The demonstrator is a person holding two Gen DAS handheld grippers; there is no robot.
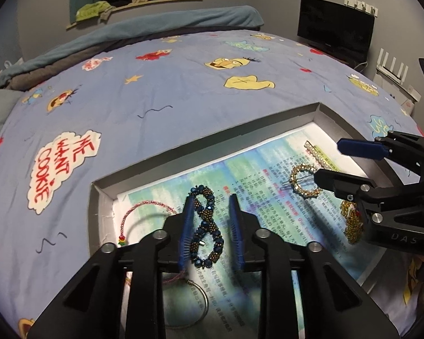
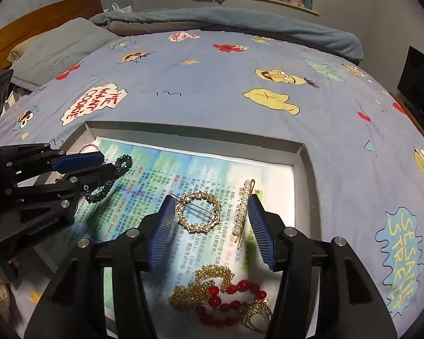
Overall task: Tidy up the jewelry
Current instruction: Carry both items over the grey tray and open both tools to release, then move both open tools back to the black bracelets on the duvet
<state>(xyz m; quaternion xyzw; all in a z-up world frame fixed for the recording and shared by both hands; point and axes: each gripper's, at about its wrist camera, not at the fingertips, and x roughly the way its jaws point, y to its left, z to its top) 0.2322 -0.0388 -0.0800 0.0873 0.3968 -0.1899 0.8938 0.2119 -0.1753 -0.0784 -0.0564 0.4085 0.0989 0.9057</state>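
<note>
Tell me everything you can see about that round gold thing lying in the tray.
The round gold brooch is an open ring of knobbly, gold-coloured metal links, with a thin pin running across its hollow centre. It lies flat on the printed paper lining the shallow tray, just left of the pearl hair clip. The right gripper is open around it, fingers either side, seemingly not touching.

both tongs, left (image 1: 210, 233) and right (image 2: 212, 233), hang with jaws spread, angled downward, side by side.
</note>
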